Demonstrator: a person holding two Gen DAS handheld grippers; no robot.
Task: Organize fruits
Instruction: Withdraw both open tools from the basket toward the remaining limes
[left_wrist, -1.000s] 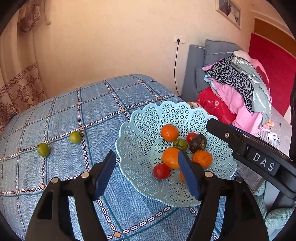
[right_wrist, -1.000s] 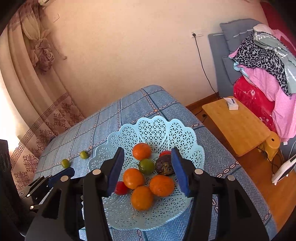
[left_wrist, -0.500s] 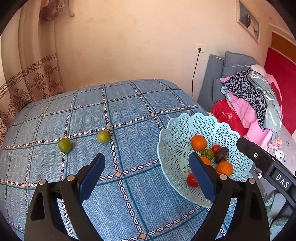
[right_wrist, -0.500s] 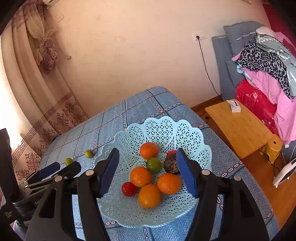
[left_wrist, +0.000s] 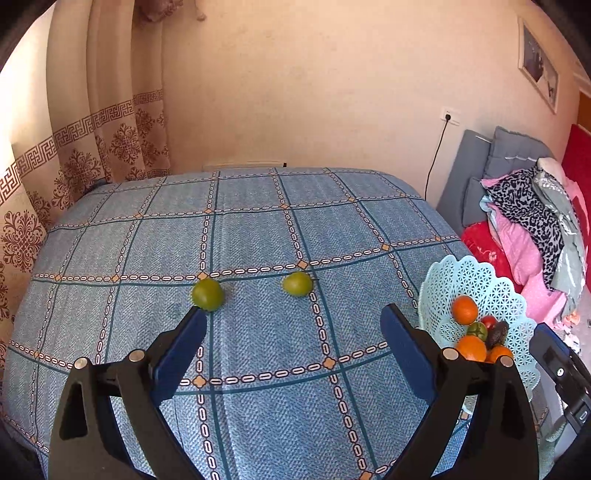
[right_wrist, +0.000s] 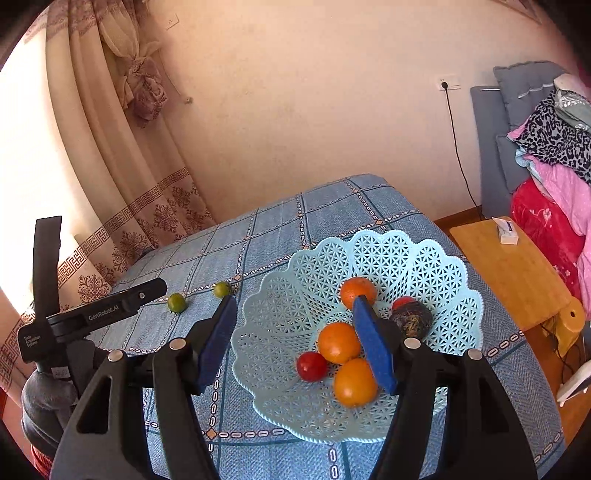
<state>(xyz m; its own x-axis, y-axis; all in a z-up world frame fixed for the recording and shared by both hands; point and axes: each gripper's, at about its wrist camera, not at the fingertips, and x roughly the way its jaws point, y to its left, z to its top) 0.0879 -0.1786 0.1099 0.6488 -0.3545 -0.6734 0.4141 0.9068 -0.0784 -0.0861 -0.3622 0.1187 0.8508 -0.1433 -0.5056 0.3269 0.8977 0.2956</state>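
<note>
Two green fruits lie on the blue checked cloth: one (left_wrist: 207, 294) just past my left gripper's left fingertip, the other (left_wrist: 297, 283) farther right; both show in the right wrist view (right_wrist: 176, 302) (right_wrist: 221, 289). My left gripper (left_wrist: 293, 334) is open and empty, above the cloth short of them. A pale blue lattice basket (right_wrist: 413, 258) holds oranges (right_wrist: 339, 342), a red tomato (right_wrist: 311, 365), a dark avocado (right_wrist: 412, 318) and a green fruit (left_wrist: 477, 329). My right gripper (right_wrist: 295, 334) is open and empty above the basket's near left side.
The cloth-covered table (left_wrist: 258, 229) ends near a wall and a patterned curtain (left_wrist: 92, 140) at the left. A wooden side table (right_wrist: 513, 273) with a small box stands right of it. Piled clothes (left_wrist: 532, 221) lie on a couch at the right.
My left gripper has swung left, away from the basket, and now faces the two green fruits. My right gripper has drifted slightly and stays over the basket. Both stay open.
</note>
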